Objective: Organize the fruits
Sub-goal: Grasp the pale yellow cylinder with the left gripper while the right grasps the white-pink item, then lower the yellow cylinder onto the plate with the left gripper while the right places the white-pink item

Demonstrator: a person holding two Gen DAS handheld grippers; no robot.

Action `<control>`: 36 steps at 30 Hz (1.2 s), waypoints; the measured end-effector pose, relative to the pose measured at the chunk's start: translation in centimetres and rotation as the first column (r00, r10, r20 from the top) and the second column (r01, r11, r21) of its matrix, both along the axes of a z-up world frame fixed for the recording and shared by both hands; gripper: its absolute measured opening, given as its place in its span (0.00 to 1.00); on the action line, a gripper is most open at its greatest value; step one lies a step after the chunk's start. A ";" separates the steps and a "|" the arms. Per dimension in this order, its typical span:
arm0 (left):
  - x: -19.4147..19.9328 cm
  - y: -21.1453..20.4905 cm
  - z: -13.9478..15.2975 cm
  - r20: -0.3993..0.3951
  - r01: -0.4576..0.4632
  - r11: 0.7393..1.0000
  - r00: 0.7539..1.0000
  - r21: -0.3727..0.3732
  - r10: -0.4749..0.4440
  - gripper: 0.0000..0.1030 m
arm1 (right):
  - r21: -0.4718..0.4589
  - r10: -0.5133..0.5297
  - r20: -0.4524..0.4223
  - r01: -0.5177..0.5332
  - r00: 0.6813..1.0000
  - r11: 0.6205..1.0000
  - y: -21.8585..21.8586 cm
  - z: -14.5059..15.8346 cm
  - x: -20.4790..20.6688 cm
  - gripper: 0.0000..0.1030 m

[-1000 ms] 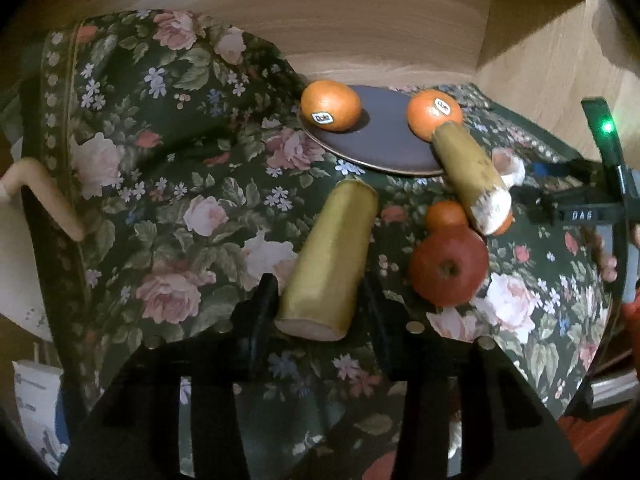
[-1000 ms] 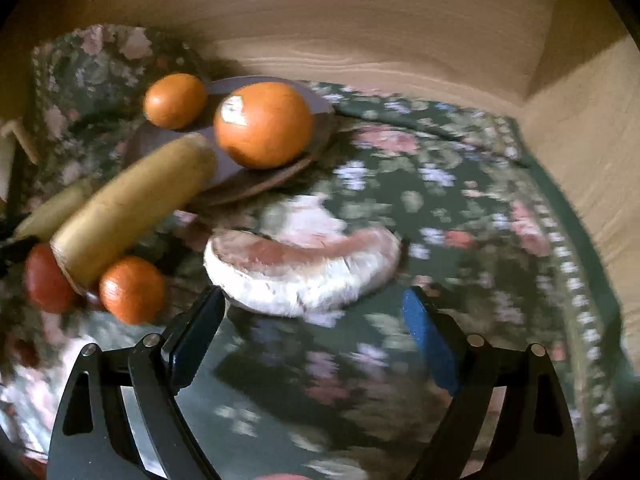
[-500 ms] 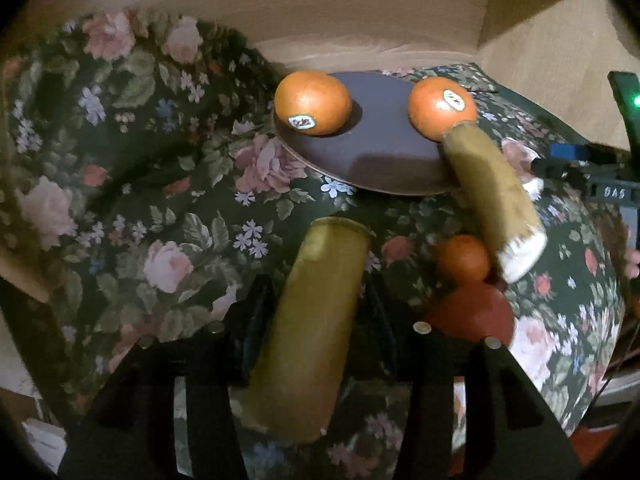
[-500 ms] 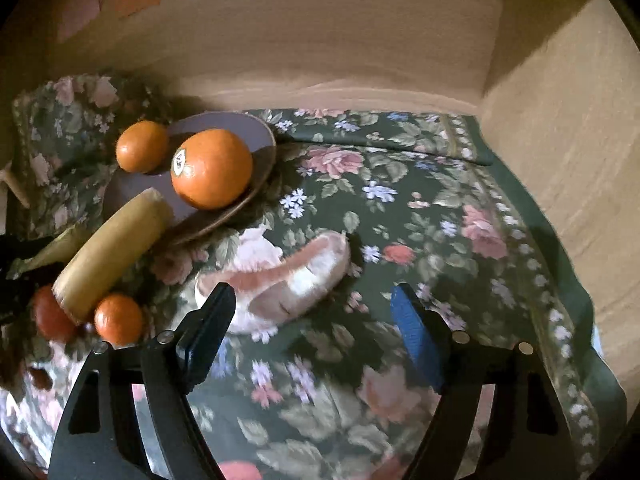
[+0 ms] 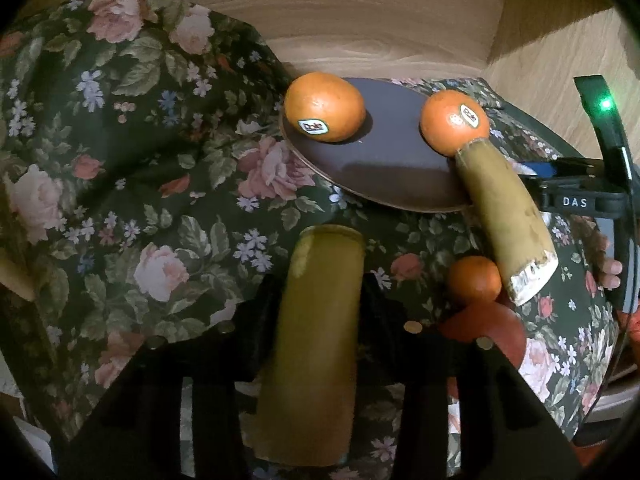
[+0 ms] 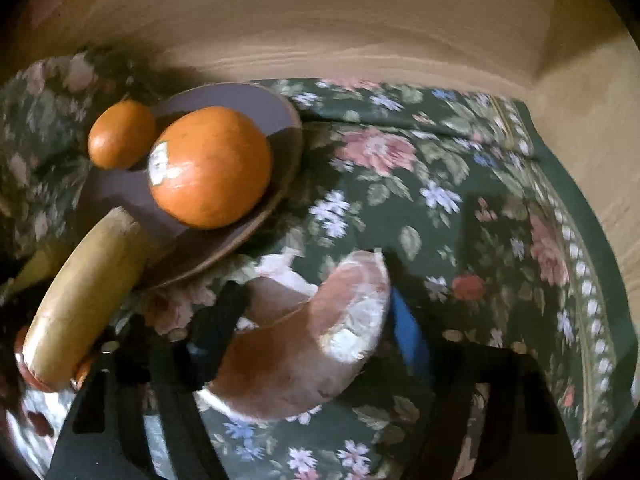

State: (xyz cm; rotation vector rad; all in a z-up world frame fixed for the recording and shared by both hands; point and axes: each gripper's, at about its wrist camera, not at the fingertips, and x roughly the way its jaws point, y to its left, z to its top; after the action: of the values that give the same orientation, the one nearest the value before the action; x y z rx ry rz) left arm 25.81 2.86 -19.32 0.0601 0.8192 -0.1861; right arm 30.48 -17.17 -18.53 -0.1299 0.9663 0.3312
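Floral cloth (image 5: 132, 184) everywhere; left hand-held gripper (image 5: 316, 304) clamps a banana piece (image 5: 316, 340), right hand-held gripper (image 6: 316, 320) clamps an apple slice (image 6: 304, 344); plate (image 5: 384, 168) with oranges (image 5: 324, 107) ahead.

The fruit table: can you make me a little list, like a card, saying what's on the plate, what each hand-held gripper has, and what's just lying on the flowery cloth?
plate: two oranges, one on the far left side, one on the right edge
left hand-held gripper: fingers on both sides of a banana piece
right hand-held gripper: around an apple slice; picture blurry
second banana piece: one end leaning on the plate, against the right orange
flowery cloth: small orange, red apple
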 end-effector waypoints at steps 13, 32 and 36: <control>-2.7 1.7 3.1 0.114 -0.042 0.997 0.992 -0.062 0.049 0.36 | 0.001 0.075 0.103 -0.076 0.992 0.997 -0.9 2.7 -4.0 0.23; -4.3 -0.5 8.6 0.284 -0.012 0.995 0.958 -0.100 0.041 0.36 | 0.038 0.063 0.319 -0.079 0.946 0.996 -1.3 7.8 -6.1 0.14; -3.4 -1.1 9.3 0.294 -0.008 0.994 0.955 -0.110 0.040 0.36 | 0.047 0.069 0.344 -0.090 0.937 0.995 -1.1 8.8 -5.9 0.14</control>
State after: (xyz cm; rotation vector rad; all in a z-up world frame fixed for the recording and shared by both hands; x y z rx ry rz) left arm 22.37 1.72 -10.05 -0.0233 0.5097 -0.1927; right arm 24.56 -18.27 -9.75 -0.1639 0.6061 0.3984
